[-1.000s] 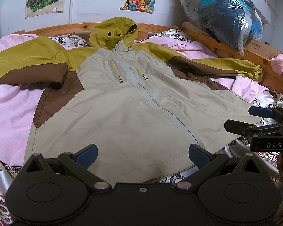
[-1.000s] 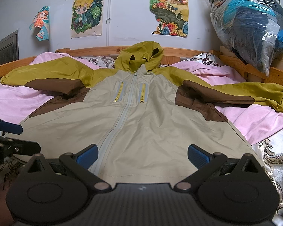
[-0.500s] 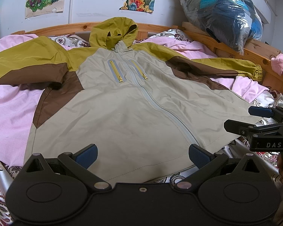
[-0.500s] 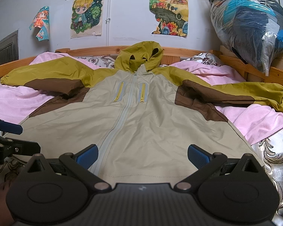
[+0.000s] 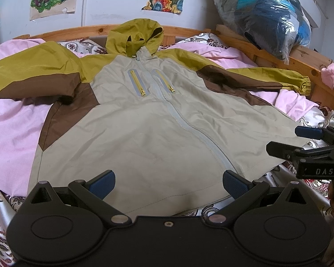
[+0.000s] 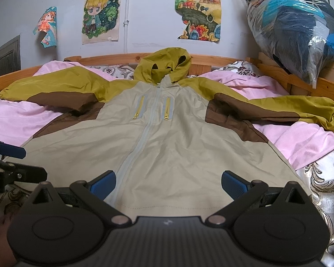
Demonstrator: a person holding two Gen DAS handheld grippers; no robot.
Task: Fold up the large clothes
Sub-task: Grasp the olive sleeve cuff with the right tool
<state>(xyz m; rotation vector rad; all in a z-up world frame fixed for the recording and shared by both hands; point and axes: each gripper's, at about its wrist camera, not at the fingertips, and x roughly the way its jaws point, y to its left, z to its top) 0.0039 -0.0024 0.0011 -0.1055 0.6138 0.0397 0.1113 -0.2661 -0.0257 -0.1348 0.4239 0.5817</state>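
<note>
— What do you have in front of you?

— One jacket [image 5: 144, 133], spread flat and front side up on the bed [image 5: 318, 120], zipped, hood [image 5: 135, 36] towards the wooden headboard [image 6: 211, 59]. I count one hood, two sleeves and two chest pockets with yellow zips, one on each side of the central zipper. The body is beige, with brown patches at the underarms and olive-yellow on the shoulders, the sleeves and the hood. Both sleeves are stretched straight out from the jacket, lying on the pink sheet [image 5: 9, 133].

— And your tongs?

— Two pairs. My left tongs [image 5: 168, 183] are spread wide with nothing between them, hovering just short of the jacket's hem; the two blue pads [image 5: 102, 183] frame the left half of the hem. My right tongs [image 6: 168, 184] are just as wide apart and empty, over the hem on the other side of the zipper. Each camera sees the other pair at the edge of the jacket: the right one [image 5: 305, 142] beside the hem's right corner, the left one [image 6: 11, 162] beside its left corner. Neither touches the fabric, as far as I can see.

— Anything else around the jacket?

— Beyond its right sleeve, one big clear plastic bag [image 6: 294, 26] stuffed with dark and blue cloth sits on the bed's side rail. On the wall behind the hood I count three cartoon posters [image 6: 101, 17] fully in the right camera, plus strips of more at the top edge.
</note>
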